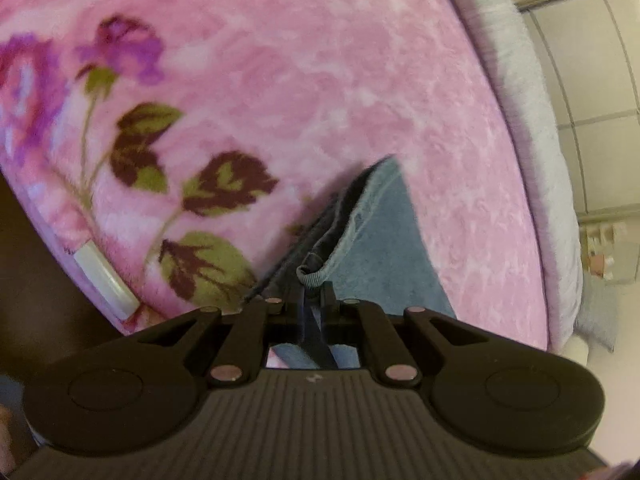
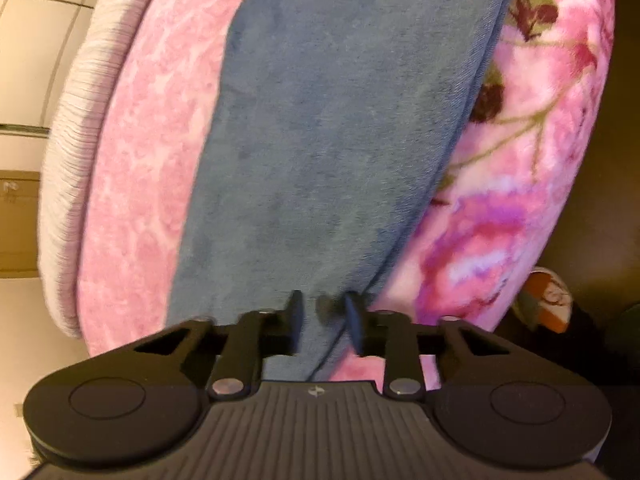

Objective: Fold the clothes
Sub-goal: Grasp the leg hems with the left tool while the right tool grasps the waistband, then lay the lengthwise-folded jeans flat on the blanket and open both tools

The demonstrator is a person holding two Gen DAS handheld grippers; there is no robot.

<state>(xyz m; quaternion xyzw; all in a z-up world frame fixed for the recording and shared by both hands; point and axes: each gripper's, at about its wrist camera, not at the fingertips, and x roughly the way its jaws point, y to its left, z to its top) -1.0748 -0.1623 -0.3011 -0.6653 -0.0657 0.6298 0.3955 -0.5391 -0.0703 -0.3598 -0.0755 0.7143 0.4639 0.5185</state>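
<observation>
A blue fleecy garment (image 1: 384, 240) lies on a pink flowered blanket (image 1: 320, 80). In the left wrist view my left gripper (image 1: 314, 292) is shut on the garment's stitched edge, beside a small ribbed loop, and the cloth rises to the jaws. In the right wrist view the same garment (image 2: 320, 140) runs as a long band across the blanket (image 2: 140, 160) away from me. My right gripper (image 2: 325, 312) is at its near end. Its blurred fingers (image 2: 296, 320) stand a little apart, with blue cloth between them, and I see no firm pinch.
A grey ribbed bed edge (image 1: 532, 120) borders the blanket, with pale floor tiles (image 1: 592, 60) beyond. The same edge (image 2: 76, 160) is at the left in the right wrist view. A white strip (image 1: 108, 280) lies at the blanket's near left rim beside dark furniture.
</observation>
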